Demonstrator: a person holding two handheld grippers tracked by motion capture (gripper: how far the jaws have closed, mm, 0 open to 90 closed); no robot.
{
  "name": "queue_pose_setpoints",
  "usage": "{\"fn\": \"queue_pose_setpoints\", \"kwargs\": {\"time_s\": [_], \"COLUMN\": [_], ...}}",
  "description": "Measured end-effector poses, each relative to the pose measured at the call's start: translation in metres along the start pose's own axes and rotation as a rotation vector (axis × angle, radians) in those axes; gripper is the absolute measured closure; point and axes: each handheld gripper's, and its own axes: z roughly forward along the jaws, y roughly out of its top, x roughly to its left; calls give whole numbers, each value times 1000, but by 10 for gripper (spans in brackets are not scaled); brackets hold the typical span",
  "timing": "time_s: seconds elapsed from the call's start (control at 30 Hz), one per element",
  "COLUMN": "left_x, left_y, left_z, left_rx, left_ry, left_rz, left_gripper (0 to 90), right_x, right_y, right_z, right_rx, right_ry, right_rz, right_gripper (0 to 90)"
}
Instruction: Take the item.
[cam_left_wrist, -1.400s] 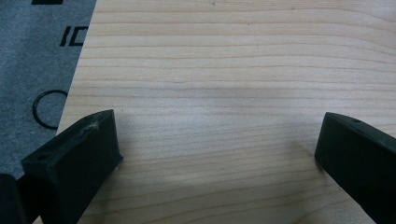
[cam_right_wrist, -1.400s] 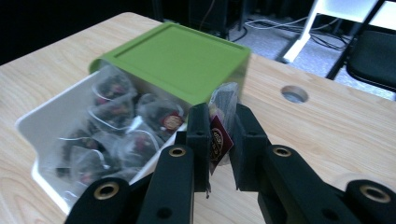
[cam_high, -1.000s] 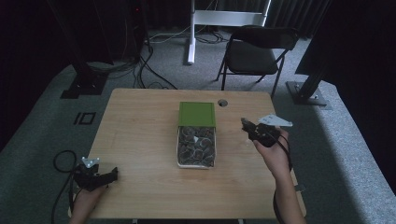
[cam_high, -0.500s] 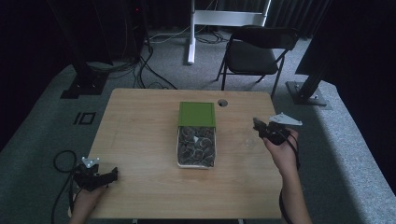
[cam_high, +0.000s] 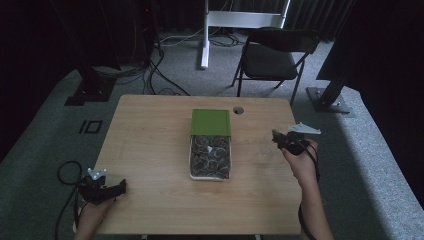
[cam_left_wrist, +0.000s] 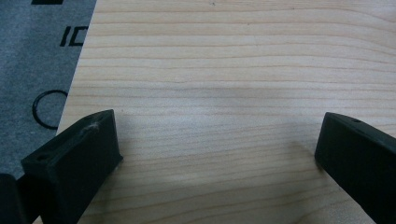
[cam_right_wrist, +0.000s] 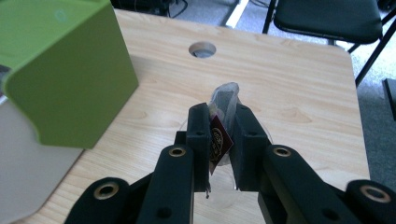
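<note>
A white box (cam_high: 191, 161) with several dark wrapped packets in it sits at the table's middle, its green lid (cam_high: 210, 121) pushed over the far end. My right gripper (cam_high: 276, 136) hovers to the right of the box, near the table's right edge. It is shut on a small clear packet (cam_right_wrist: 225, 96) with a dark red label, pinched between both jaws of the right gripper (cam_right_wrist: 223, 112). The green lid (cam_right_wrist: 65, 70) looms at the left there. My left gripper (cam_high: 120, 187) rests at the front left corner; its jaws stand wide open over bare wood (cam_left_wrist: 217, 135).
A round cable hole (cam_high: 238, 109) lies in the wooden table (cam_high: 150, 130) behind the box, also in the right gripper view as the hole (cam_right_wrist: 202, 48). A black folding chair (cam_high: 277, 55) stands beyond the far edge. Cables and stand feet lie on the grey floor.
The right hand has drifted slightly to the right, away from the box, still holding the packet. The left hand has stayed put.
</note>
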Motion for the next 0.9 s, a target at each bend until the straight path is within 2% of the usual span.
{"fn": "queue_pose_setpoints", "kwargs": {"time_s": [0.43,0.57,0.67,0.73,0.9], "left_x": [0,0,0,0,0], "left_y": [0,0,0,0,0], "left_z": [0,0,0,0,0], "left_rx": [0,0,0,0,0], "left_ry": [0,0,0,0,0], "left_rz": [0,0,0,0,0], "left_gripper": [3,3,3,3,3], "right_x": [-6,-6,-6,-6,-5], "right_y": [-9,-10,-9,-7,-4], "right_z": [17,20,20,18,13], "right_rx": [54,63,58,36,12], "right_ry": [6,20,19,31,33], "right_rz": [22,33,41,59,62], "right_gripper": [792,756,731,684,633]}}
